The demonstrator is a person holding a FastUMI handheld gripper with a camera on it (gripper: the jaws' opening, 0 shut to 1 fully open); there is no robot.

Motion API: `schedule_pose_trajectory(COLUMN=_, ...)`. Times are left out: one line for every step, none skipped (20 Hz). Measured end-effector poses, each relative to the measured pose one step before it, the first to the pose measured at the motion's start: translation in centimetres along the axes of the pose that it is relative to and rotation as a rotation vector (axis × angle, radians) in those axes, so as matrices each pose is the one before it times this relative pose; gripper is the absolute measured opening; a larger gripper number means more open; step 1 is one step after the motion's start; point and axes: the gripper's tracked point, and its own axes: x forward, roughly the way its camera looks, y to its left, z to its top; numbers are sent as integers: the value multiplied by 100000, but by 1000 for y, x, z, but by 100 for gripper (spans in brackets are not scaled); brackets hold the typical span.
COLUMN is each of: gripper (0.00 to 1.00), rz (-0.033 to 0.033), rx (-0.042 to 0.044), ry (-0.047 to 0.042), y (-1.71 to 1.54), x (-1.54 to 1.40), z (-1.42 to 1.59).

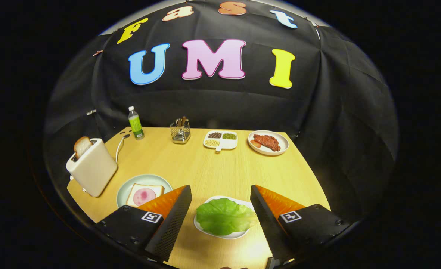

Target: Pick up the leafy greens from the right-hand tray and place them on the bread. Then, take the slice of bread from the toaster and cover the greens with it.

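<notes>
We read no words or numbers. Label on the bottle (135,123), far left corner of the worktop (205,168): too small. Each spread finger of the gripper (220,189) carries a square black-and-white marker (151,217).

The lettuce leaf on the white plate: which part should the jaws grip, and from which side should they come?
The lettuce leaf lies flat on its white plate, between the open jaws of the gripper. Probably best to come down from above and pinch the raised, crinkled middle fold, since the flat edges hug the plate and offer little to catch.

Tool (220,201) fingers spread wide around leafy greens (224,216); bare table (205,168) lies beyond them.
</notes>
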Motion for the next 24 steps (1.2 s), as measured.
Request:
schedule_pose_trajectory(gripper=98, rz=754, rx=-573, ry=2792, y=-322, x=865, z=-1058)
schedule_pose_trajectory(gripper=98, rz=927, rx=349, ry=2825, y=-120, x=696, z=-1060)
schedule_pose_trajectory(gripper=98, rz=1176, rx=900, ry=3885, y=-76, x=577, z=-1044)
schedule_pose_trajectory(gripper=98, rz=1023, rx=338, ry=3622, y=-22, x=454, z=-1002)
schedule_pose_trajectory(gripper=99, rz=712, rx=-113, ry=2618, y=-84, x=648, z=-948)
schedule_pose_trajectory(gripper=99, rz=111, rx=-332, ry=1044, y=-221, x=618, z=-651)
schedule_pose_trajectory(gripper=99, rz=21, rx=-325, ry=1275, y=-92, x=947, z=-774)
schedule_pose_trajectory(gripper=99, rz=460, rx=-236, ry=1710, y=14, x=718, z=-734)
schedule_pose_trajectory(gripper=99, rz=214, rx=-455, ry=2386, y=-126, x=749, z=-858)
schedule_pose_trajectory(gripper=99, rz=-104, rx=-335, ry=2560, y=-251, x=674, z=-772)
schedule_pose_trajectory(gripper=99, rz=-175, rx=274, ry=1375, y=-244, x=603, z=-508)
schedule_pose_trajectory(gripper=99, rz=404, rx=1146, ry=599, y=-46, x=585, z=-219)
schedule_pose_trajectory(gripper=99, rz=-51, rx=1040, ry=624, y=26, x=501, z=-214)
schedule_pose_trajectory(gripper=99, rz=-558, rx=232, ry=580, y=-131, x=449, z=-179)
schedule_pose_trajectory(gripper=99, rz=-507, rx=-437, ry=1076, y=-147, x=532, z=-361)
schedule_pose_trajectory(gripper=99, rz=-42, rx=-961, ry=1264, y=56, x=279, z=-373)
schedule_pose_trajectory(gripper=99, rz=-196, rx=-1575, ry=601, y=-44, x=287, z=-285)
schedule_pose_trajectory(gripper=100, rz=-33, rx=-974, ry=1088, y=64, x=289, z=-292)
schedule_pose_trajectory(gripper=100, rz=-332, rx=-373, ry=444, y=-111, x=-82, z=-143)
schedule_pose_trajectory(gripper=100, rz=-123, rx=-669, ry=-230, y=-53, x=96, z=169)
schedule_pose_trajectory(gripper=100, rz=317, rx=-1117, ry=599, y=99, x=-72, z=-223)
schedule_pose_trajectory(gripper=100, rz=414, rx=-212, ry=-617, y=54, x=6, z=88)
schedule_pose_trajectory(gripper=100, rz=1556, rx=993, ry=465, y=132, x=-1, z=-155)
schedule_pose_trajectory(gripper=98, rz=217, rx=2015, ry=-475, y=-15, x=-107, z=54)
